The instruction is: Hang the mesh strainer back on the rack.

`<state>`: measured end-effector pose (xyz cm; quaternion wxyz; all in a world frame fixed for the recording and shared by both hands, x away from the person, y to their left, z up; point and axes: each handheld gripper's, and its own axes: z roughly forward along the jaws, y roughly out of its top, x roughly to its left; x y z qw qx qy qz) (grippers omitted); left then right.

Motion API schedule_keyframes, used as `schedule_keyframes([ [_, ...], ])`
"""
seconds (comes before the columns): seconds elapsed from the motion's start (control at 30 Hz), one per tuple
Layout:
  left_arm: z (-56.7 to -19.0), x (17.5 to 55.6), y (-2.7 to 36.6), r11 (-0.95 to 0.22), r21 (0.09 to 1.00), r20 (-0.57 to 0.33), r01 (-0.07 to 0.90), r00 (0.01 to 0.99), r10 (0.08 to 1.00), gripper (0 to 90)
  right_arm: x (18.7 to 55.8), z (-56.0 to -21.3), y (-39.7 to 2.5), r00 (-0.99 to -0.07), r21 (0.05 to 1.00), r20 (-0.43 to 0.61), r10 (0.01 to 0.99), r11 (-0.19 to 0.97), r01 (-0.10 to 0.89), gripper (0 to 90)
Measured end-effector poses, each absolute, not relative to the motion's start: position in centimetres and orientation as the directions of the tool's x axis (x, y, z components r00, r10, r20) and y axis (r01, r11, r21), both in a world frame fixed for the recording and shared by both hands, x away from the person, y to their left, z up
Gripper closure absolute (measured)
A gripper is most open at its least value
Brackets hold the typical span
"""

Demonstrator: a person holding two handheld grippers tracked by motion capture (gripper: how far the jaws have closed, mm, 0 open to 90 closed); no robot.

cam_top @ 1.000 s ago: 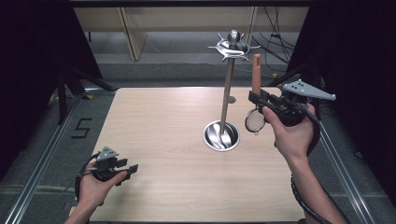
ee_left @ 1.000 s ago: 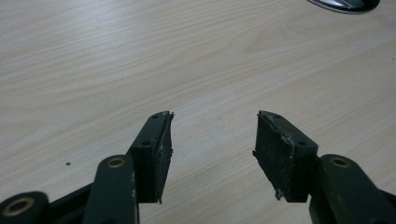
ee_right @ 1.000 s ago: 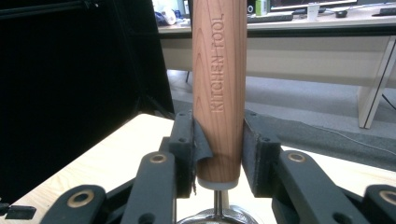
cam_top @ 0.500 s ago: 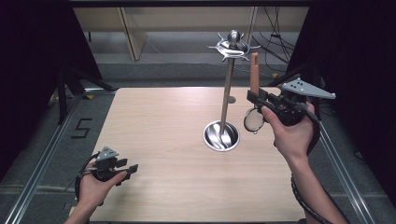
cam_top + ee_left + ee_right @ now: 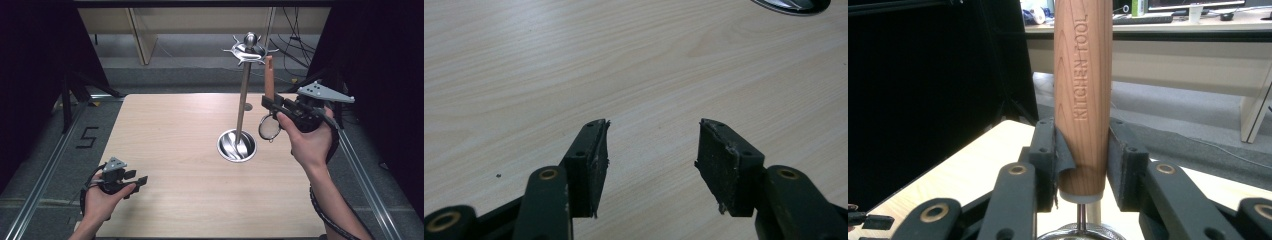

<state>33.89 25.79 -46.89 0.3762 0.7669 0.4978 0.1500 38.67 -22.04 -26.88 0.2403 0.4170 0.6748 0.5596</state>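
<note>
Hanging this utensil looks like the job here. In the high view, the right gripper (image 5: 274, 104) holds a wooden-handled kitchen tool with a round wire strainer head (image 5: 269, 127) upright, handle up and ring down, raised off the table just right of the tall chrome utensil stand with a star-shaped hook crown (image 5: 243, 95). The handle top sits close beside the crown, slightly below it. The left gripper (image 5: 135, 179) rests low near the front left corner of the light wooden table (image 5: 170, 135), well apart from all that.

Left gripper view: jaws spread wide with nothing between them, bare wood under them, and the rim of the stand's shiny round base (image 5: 791, 5) peeking in at the top right.

Right gripper view: jaws clamped on the lower end of the handle (image 5: 1083, 90), stamped "KITCHEN TOOL", just above the metal neck. The grip looks square and firm, I'd say.

To do it well, I'd keep the tool vertical and bring it in slowly at crown height. I can't tell whether there's a hanging loop at the handle's end. Bumping the thin pole could rock the stand.

Room-wise, the right edge of the table is close under that hand, and there's plenty of open surface left of the stand.
</note>
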Motion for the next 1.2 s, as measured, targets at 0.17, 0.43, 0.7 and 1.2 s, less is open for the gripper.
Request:
schedule_keyframes([
  [0.17, -46.9, 33.9, 25.8, -0.222, 0.726, -0.144, 0.651, 0.459, 0.877, 45.2, 39.0, -26.9, -22.0, -0.543, 0.958, 0.127, 0.83, 0.039, 0.284, 69.2],
  [0.43, -46.9, 33.9, 25.8, -0.221, 0.726, -0.144, 0.651, 0.459, 0.877, 45.1, 39.2, -26.9, -21.9, -0.542, 0.956, 0.134, 0.83, 0.035, 0.291, 69.2],
  [0.7, -46.9, 33.9, 25.8, -0.221, 0.725, -0.144, 0.652, 0.457, 0.877, 45.1, 39.6, -27.1, -21.7, -0.539, 0.956, 0.13, 0.832, 0.04, 0.291, 69.2],
  [1.2, -46.9, 33.9, 25.9, -0.228, 0.724, -0.14, 0.651, 0.462, 0.876, 45.1, 40.3, -27.4, -21.3, -0.536, 0.953, 0.134, 0.834, 0.039, 0.299, 69.2],
])
